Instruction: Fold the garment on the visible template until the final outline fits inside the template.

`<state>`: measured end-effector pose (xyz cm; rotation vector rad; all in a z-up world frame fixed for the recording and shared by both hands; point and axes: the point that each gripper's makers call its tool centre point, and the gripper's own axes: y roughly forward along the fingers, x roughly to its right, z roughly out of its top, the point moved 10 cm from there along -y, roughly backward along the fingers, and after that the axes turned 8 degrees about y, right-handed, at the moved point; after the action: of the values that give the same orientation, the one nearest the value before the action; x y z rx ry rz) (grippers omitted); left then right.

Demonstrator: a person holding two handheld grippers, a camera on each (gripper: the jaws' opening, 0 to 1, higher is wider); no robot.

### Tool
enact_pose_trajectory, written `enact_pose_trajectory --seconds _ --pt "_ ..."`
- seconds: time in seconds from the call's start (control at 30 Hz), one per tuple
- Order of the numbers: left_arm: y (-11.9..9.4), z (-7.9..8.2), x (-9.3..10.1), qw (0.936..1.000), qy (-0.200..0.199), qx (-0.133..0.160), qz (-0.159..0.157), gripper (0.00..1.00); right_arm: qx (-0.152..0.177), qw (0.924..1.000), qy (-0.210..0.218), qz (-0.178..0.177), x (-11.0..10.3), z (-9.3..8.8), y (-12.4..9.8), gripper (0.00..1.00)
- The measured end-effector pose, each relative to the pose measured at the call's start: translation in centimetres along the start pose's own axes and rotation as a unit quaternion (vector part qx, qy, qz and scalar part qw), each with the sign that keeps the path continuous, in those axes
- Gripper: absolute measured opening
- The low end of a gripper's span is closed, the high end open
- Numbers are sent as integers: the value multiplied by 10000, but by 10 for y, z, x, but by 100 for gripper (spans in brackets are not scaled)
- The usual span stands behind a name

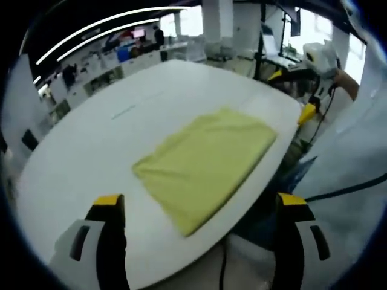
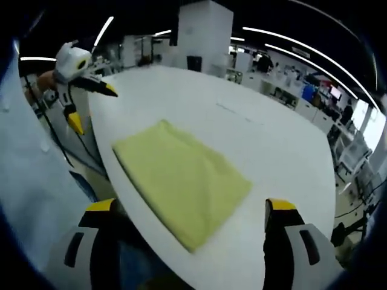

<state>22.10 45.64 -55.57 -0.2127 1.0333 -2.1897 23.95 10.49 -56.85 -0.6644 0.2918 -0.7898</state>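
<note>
A yellow-green garment (image 1: 205,163) lies folded into a flat rectangle on the white table (image 1: 91,157), close to the rounded near edge. My left gripper (image 1: 201,201) hangs above that edge, its yellow-tipped jaws wide apart and holding nothing. The right gripper (image 1: 291,94) is off the table's right side, also open. In the right gripper view the same garment (image 2: 181,181) lies just ahead of my right gripper (image 2: 190,205), open and not touching the cloth. The left gripper (image 2: 94,107) is at upper left, beyond the table's edge (image 2: 100,151).
A person's pale shirt (image 1: 357,157) stands close against the table edge, also seen as the shirt (image 2: 30,181). A faint thin mark (image 1: 124,112) crosses the bare tabletop beyond the garment. Desks and chairs (image 1: 91,72) line the far side of the room.
</note>
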Motion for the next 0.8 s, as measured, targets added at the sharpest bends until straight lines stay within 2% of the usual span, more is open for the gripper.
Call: enact_pose_trajectory --seconds 0.17,0.47,0.8 --pt "-3 2 0 9999 -95 135 -30 100 -25 10000 22 -25 0 -1 1 100" --pt "-3 0 -1 9999 -68 156 2 100 -40 10000 24 76 -4 0 3 100" --pt "-3 1 -3 9999 -39 144 -28 100 51 10000 25 -34 -3 2 1 100"
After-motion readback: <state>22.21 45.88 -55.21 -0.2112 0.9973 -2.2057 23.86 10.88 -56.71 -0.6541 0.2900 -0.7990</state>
